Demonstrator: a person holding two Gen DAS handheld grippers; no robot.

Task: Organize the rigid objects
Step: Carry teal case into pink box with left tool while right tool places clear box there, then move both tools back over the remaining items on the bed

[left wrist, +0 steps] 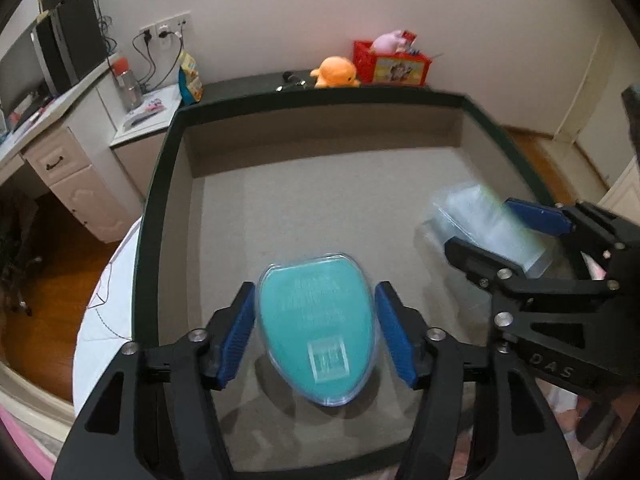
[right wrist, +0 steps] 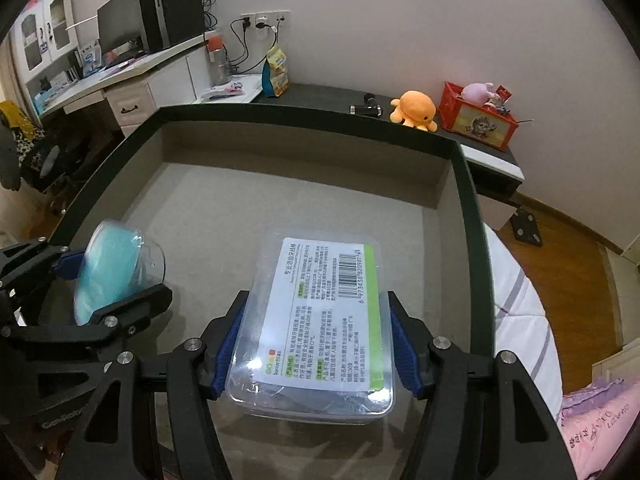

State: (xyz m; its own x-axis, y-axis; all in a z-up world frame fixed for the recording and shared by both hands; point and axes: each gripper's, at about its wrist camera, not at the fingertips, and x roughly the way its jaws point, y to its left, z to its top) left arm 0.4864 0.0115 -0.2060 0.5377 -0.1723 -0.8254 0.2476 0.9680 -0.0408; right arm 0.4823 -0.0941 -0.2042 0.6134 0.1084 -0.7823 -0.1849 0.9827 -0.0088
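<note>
behind everything, a pale wall with a socket strip, a white desk and a dark shelf carrying an orange plush octopus [left wrist: 334, 73] and a red printed box [left wrist: 390, 64] are seen; nearer, a large shallow tray with a dark green rim and grey felt floor [right wrist: 474, 240] fills both views. two task things are found over its near half. a teal, shield-shaped plastic case inside a clear blister shell [left wrist: 318, 330] is seen toward the near left part of the tray, and a clear rectangular plastic box with a white-and-green printed label and barcode [right wrist: 320, 328] toward the near right part. both are judged light, stiff and smooth-walled, so slipping is thought likelier than crushing, though the thin clear shells might flex or crack under a hard squeeze; a hold across the long flat sides, near mid-length, is judged best, and that is where the pads stand. the left gripper [left wrist: 316, 332] is seen part-spread, with the teal case between its blue ribbed pads [left wrist: 240, 334]; narrow gaps appear on both sides, so the pads are not judged to press on it. the right gripper [right wrist: 316, 344] is likewise part-spread about the clear box; its pads [right wrist: 404, 350] lie just beside the walls, and firm contact cannot be confirmed. whether either thing rests on the felt cannot be told.
</note>
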